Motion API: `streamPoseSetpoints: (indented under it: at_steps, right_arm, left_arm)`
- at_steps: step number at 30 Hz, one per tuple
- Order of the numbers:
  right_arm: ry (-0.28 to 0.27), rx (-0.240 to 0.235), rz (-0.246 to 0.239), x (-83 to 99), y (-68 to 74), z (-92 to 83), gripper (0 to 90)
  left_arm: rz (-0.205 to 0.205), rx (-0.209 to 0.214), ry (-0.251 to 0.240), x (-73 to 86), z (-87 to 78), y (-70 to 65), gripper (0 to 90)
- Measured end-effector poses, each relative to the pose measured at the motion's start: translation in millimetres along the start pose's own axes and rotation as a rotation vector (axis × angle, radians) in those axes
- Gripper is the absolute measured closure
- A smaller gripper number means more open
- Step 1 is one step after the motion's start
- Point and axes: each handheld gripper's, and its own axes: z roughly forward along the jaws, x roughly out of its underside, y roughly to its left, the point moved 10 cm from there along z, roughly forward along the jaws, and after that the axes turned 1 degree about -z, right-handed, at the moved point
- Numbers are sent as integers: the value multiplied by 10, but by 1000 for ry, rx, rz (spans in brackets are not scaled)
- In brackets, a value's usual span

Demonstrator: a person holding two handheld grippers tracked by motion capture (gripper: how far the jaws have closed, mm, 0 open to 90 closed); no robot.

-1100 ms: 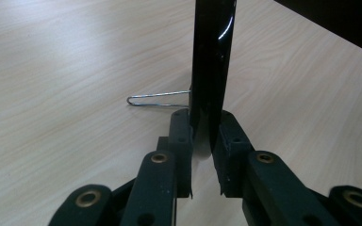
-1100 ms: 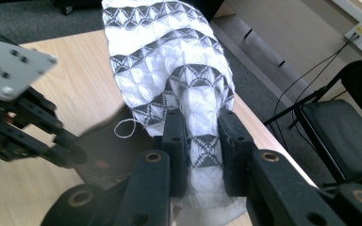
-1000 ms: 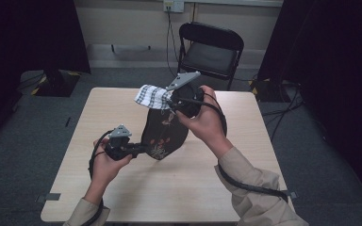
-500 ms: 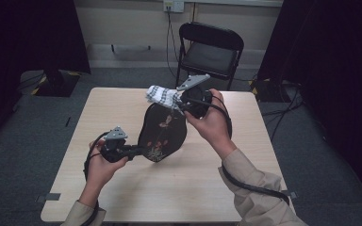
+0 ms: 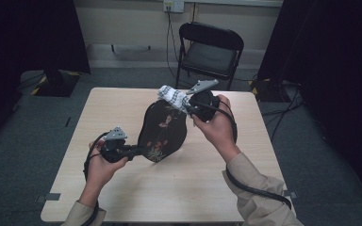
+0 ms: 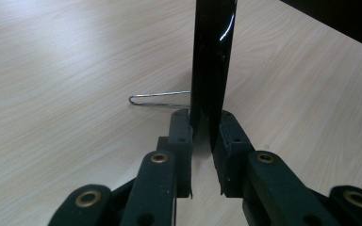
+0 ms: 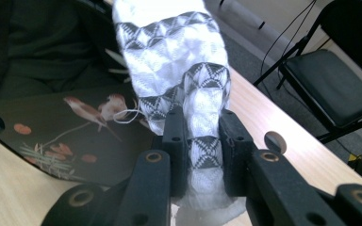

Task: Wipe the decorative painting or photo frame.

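Observation:
A black lacquered tray (image 5: 162, 132) painted with birds and flowers stands tilted on edge over the wooden table (image 5: 122, 101). My left gripper (image 5: 136, 150) is shut on its lower left rim. In the left gripper view the glossy rim (image 6: 212, 56) runs up from between the pads (image 6: 228, 136) of that gripper (image 6: 203, 129), and a thin wire loop (image 6: 158, 97) juts out beside it. My right gripper (image 5: 186, 106) is shut on a white cloth with a grey pattern (image 5: 172, 96), which lies against the tray's upper edge. The cloth (image 7: 179, 61) drapes over the painted face (image 7: 75, 127) ahead of the right gripper (image 7: 201, 127).
A black folding chair (image 5: 212, 49) stands behind the table's far edge, with cables (image 5: 169, 28) hanging from a wall socket. Dark curtains (image 5: 28, 33) flank both sides. Carpet (image 5: 37, 122) surrounds the table.
My right hand has carried the cloth rightward and slightly down along the tray's upper edge. The left hand and the tray have stayed in place.

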Motion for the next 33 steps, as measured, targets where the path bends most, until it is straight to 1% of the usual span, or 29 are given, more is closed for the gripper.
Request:
streamPoseSetpoints:
  at_steps: [3,15,28,33]
  right_arm:
    - [7,1,15,52,-4,27,758]
    - [29,5,39,249,-44,115,753]
    - [48,-2,59,443,-38,210,751]
    - [58,-6,74,510,-49,237,751]
  left_arm:
    - [0,0,-5,0,2,1,788]
    - [0,-2,-6,-2,3,1,787]
    - [0,-6,-3,1,1,-1,786]
    - [0,-8,-4,2,1,-3,786]
